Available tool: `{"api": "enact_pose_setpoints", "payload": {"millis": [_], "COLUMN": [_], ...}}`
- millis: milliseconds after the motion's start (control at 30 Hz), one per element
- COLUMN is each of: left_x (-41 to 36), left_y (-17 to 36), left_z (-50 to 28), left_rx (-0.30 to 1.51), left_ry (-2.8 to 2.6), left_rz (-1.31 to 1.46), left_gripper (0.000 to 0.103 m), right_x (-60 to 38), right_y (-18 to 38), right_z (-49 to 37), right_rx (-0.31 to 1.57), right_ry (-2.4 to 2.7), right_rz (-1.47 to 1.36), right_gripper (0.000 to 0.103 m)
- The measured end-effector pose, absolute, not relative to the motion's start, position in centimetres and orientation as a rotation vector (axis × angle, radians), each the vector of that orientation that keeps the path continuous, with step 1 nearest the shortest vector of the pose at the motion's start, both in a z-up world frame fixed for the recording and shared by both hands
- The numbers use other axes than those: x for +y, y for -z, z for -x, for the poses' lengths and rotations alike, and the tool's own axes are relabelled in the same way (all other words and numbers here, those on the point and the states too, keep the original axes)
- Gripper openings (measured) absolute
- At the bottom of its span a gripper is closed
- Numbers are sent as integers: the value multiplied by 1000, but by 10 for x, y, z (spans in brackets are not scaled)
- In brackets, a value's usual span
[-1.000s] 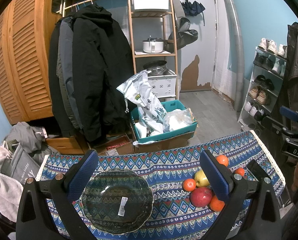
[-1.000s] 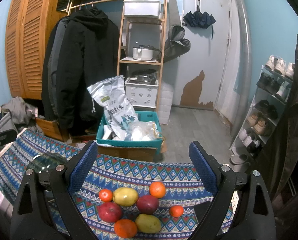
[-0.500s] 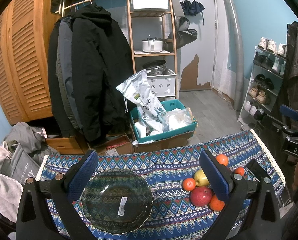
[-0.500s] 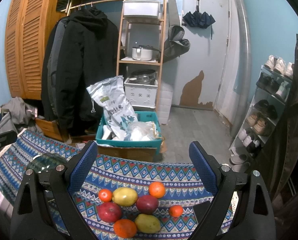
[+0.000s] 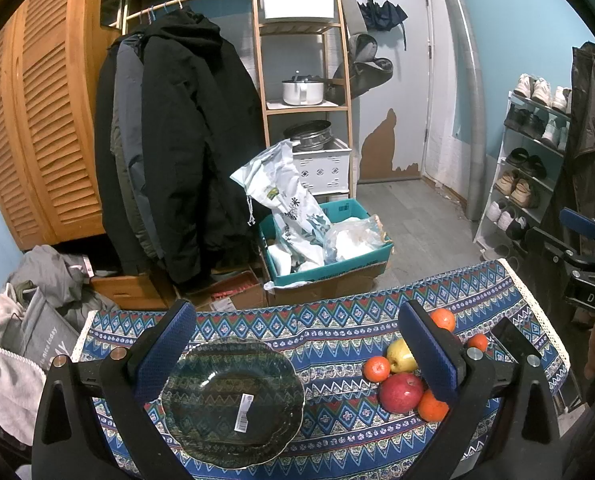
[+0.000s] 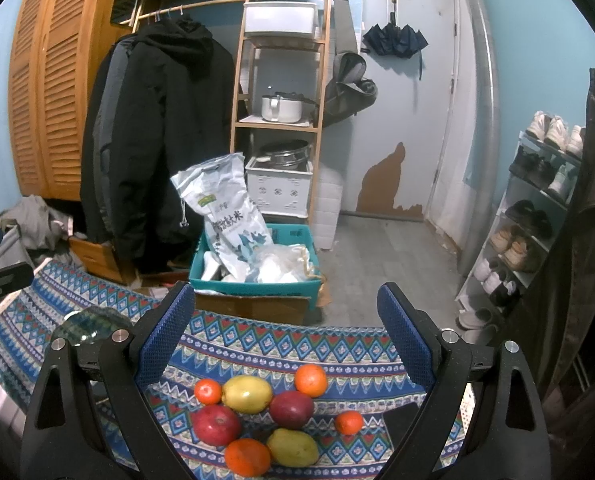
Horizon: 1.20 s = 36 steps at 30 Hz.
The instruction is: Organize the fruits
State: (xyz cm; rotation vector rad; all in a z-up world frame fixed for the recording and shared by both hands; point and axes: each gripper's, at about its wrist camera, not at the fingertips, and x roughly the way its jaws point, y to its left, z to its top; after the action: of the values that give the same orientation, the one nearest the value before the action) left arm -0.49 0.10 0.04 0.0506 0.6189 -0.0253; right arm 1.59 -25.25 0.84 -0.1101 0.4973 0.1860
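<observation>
Both tongs spread, empty. Fruit pile on desk right side, directly under right tongs; glass bowl under left tongs. Right hand nearer fruit.

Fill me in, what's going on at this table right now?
A person holds two grippers above a patterned tablecloth. The left gripper hangs open over an empty glass bowl. The right gripper hangs open over a cluster of fruit: apples and oranges lying on the cloth. Nothing is gripped, and no fruit is in the bowl yet.
</observation>
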Motion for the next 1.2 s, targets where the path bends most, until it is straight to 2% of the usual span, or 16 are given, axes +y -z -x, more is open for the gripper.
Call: {"api": "enact_pose_setpoints", "payload": {"millis": [333, 633, 1200], "left_x": [-7, -25, -61], "left_y": [3, 32, 99], "left_z": [3, -12, -33], "left_rx": [638, 715, 903], "left_ry": [36, 62, 129], "left_rz": [-62, -96, -136], "left_gripper": [102, 102, 102], "right_x": [-262, -272, -284], "right_y": [-9, 7, 77], "right_z": [-24, -30, -47], "right_rx": [512, 562, 763], "right_ry": [-175, -136, -124], "right_rz": [111, 124, 172], "right_gripper": [91, 91, 91]}}
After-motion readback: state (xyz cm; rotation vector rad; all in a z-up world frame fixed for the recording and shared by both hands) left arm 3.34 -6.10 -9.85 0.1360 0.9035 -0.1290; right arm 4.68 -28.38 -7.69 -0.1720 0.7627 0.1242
